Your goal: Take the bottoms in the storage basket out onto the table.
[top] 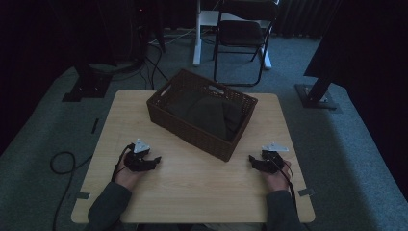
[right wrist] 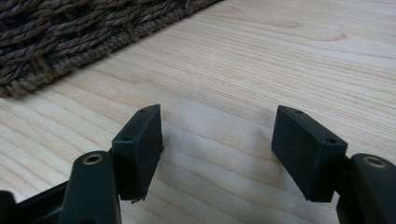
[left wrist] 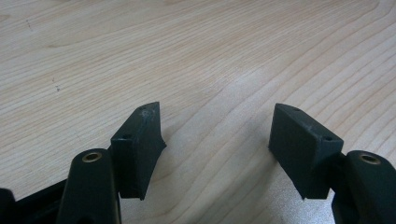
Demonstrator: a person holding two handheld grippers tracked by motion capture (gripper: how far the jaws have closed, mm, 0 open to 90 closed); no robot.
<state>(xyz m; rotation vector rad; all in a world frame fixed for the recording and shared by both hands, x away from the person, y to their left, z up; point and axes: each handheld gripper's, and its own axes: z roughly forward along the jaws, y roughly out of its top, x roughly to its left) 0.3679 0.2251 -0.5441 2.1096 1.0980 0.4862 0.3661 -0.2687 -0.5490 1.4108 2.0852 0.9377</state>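
A dark brown woven basket [top: 243, 103] stands on the far middle of the light wooden table [top: 192, 178], with dark cloth [top: 207, 113] lying inside it. My left gripper [top: 155, 160] rests on the table at the near left, jaws pointing right toward the middle. In the left gripper view it [left wrist: 217, 135] stands open over bare wood. My right gripper [top: 251, 159] rests at the near right, just off the basket's near corner. In the right gripper view it [right wrist: 217, 135] is open and empty, with the basket's woven wall [right wrist: 70, 32] ahead to the left.
A black folding chair [top: 243, 33] and a white desk leg [top: 197, 33] stand on the carpet beyond the table. Black stand bases [top: 86, 86] [top: 317, 96] flank the far corners. A cable [top: 62, 163] loops on the floor at the left.
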